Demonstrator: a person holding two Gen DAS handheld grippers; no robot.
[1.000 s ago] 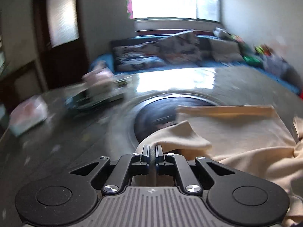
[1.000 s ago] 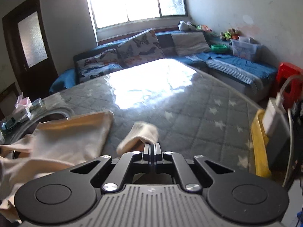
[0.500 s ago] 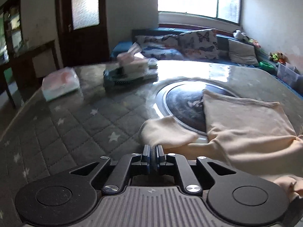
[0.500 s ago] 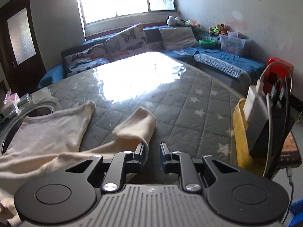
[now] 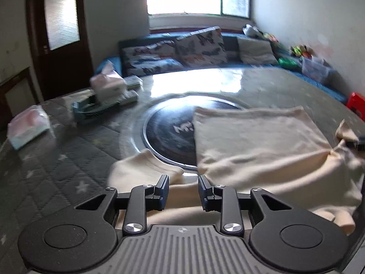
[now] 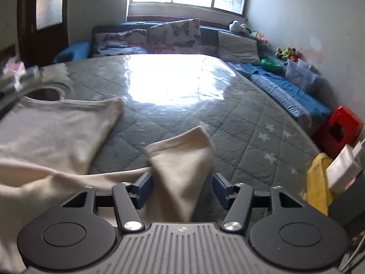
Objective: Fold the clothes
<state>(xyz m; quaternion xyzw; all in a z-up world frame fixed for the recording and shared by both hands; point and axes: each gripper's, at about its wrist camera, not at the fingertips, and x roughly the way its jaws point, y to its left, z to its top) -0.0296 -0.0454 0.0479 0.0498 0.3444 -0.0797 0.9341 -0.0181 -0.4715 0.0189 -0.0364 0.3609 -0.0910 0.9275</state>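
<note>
my left gripper, fingers apart, hovers over the cream garment spread at centre frame on the quilted table, one sleeve just ahead. my right gripper, fingers wide apart, straddles the other sleeve without clamping it.

A cream long-sleeved top lies spread on the grey quilted table cover, its body flat with the straight hem at the far side and part of it resting over the dark round disc set in the table. The fabric nearer the cameras is rumpled into soft folds. One sleeve lies out to the left, cuff flat; the other sleeve points away on the right, cuff end open.
</note>
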